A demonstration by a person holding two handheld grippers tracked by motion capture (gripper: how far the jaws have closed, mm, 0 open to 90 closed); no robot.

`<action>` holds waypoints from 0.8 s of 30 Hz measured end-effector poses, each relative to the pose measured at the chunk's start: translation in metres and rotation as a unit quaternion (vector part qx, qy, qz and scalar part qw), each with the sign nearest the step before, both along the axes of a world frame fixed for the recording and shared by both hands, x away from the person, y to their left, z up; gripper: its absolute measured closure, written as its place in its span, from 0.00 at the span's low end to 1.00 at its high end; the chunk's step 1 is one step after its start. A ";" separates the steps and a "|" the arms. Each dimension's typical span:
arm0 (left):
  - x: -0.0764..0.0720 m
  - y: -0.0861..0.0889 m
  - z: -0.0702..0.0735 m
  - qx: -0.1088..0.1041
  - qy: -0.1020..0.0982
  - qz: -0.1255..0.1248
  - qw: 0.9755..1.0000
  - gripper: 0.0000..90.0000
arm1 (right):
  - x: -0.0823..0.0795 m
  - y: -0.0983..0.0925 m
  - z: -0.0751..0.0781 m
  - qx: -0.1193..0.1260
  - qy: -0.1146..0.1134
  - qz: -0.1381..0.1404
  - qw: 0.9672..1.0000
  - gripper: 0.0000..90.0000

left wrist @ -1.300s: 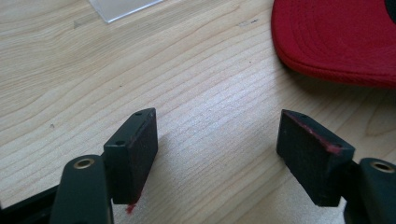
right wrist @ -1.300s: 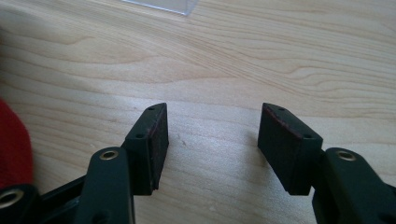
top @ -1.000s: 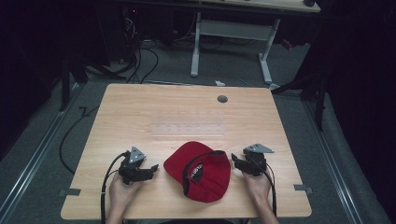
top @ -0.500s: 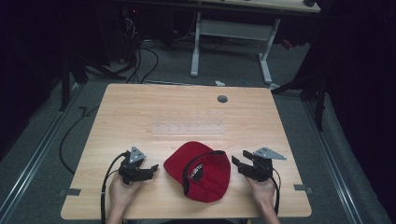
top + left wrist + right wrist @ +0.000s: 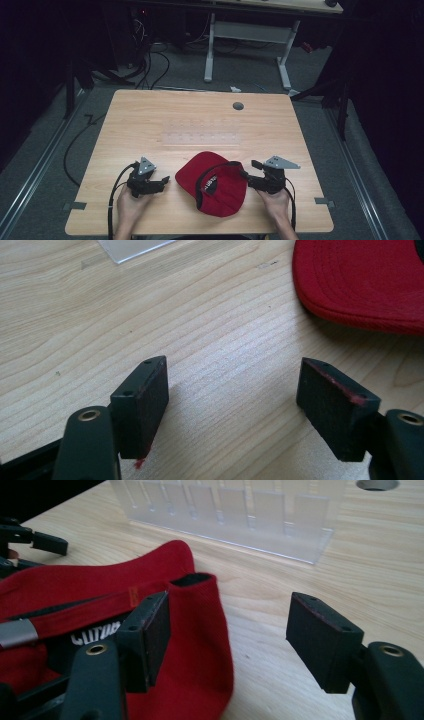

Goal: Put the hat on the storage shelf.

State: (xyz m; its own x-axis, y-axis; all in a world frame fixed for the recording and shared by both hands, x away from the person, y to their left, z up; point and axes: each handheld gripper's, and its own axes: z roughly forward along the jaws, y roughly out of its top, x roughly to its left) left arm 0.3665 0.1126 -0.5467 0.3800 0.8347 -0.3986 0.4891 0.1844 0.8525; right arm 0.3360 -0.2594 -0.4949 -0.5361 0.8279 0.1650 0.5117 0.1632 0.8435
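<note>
While the left gripper (image 5: 161,180) gapes, right gripper (image 5: 248,176) jaws have just been opening beside the red cap (image 5: 220,186).

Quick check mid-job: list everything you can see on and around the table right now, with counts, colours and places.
Red fabric baseball cap: one, red, upside down at the near edge, between the grippers.
Clear plastic slotted rack: one, transparent, table centre.
Round grey cable hole: one, far right of the light wooden table.
White-legged desk frame: one, behind the table.
Left gripper: black, open, nothing between its jaws.
Right gripper: black, jaws just opened, the cap's rim between them, unpressed.
</note>
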 end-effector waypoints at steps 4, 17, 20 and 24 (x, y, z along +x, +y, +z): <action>0.000 0.000 0.000 0.001 0.000 0.000 1.000 0.32 | 0.006 0.008 -0.001 -0.009 0.013 0.012 1.000 0.37; 0.000 0.000 0.000 0.001 0.000 0.000 1.000 0.32 | 0.030 0.030 -0.009 -0.021 0.060 0.060 0.996 0.38; 0.000 0.000 0.000 0.002 0.001 0.000 1.000 0.32 | 0.037 0.034 -0.013 -0.018 0.067 0.068 0.995 0.39; 0.000 0.000 0.000 0.001 0.001 0.000 1.000 0.32 | 0.042 0.039 -0.017 -0.018 0.082 0.084 0.993 0.43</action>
State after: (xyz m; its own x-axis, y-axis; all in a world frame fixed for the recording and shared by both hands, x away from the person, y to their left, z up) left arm 0.3665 0.1129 -0.5467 0.3789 0.8361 -0.3967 0.4903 0.1822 0.8523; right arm 0.3778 -0.2205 -0.5123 -0.6351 0.7363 0.2333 0.6047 0.2860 0.7434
